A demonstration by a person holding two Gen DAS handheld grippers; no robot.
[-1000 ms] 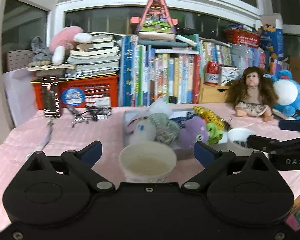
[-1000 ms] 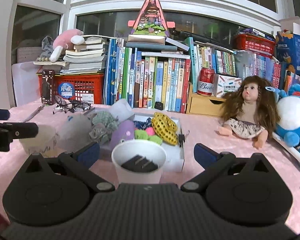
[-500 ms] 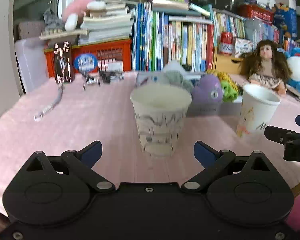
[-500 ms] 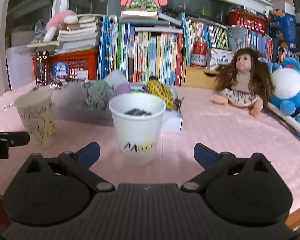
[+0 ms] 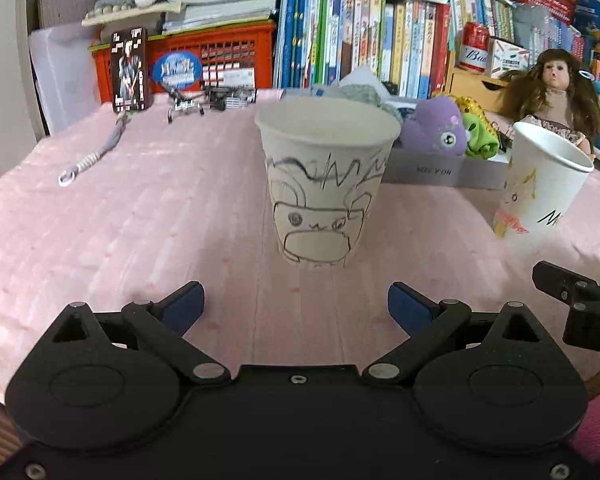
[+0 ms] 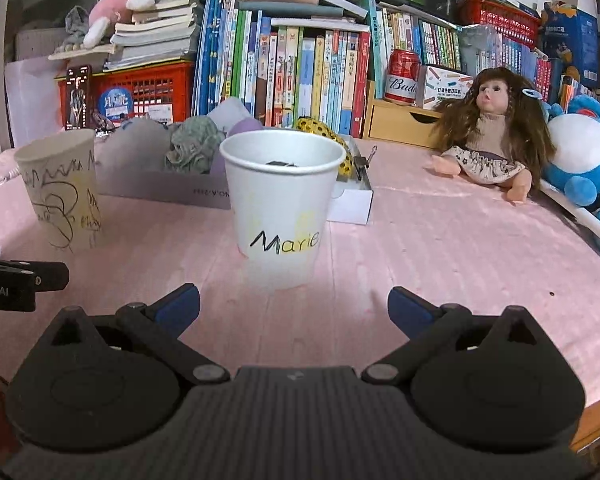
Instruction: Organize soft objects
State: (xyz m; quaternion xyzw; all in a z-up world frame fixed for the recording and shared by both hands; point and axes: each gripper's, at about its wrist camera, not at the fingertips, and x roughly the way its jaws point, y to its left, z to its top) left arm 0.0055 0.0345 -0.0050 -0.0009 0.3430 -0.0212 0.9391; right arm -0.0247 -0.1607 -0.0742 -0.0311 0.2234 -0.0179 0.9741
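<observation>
A scribbled paper cup (image 5: 326,184) stands upright on the pink tablecloth, just ahead of my open left gripper (image 5: 296,306). A white paper cup marked "Marie" (image 6: 282,208), with something dark inside, stands ahead of my open right gripper (image 6: 294,304). Neither gripper touches its cup. Behind both cups a grey box (image 5: 436,168) holds soft toys: a purple plush (image 5: 434,126), a green one (image 5: 478,136), a grey-green knitted one (image 6: 194,146) and a yellow spotted one (image 6: 324,132). The scribbled cup (image 6: 60,188) also shows at the left of the right wrist view.
A long-haired doll (image 6: 494,132) sits at the back right beside a blue plush (image 6: 584,168). Books, a red crate (image 5: 204,56), a red can (image 6: 400,76) and a wooden drawer line the back. A keychain cord (image 5: 96,152) lies at the left. The table's edge runs near right.
Both grippers have dropped lower and pulled back: the cups, seen from above between the fingers a second ago, now stand farther ahead and are seen from the side.
</observation>
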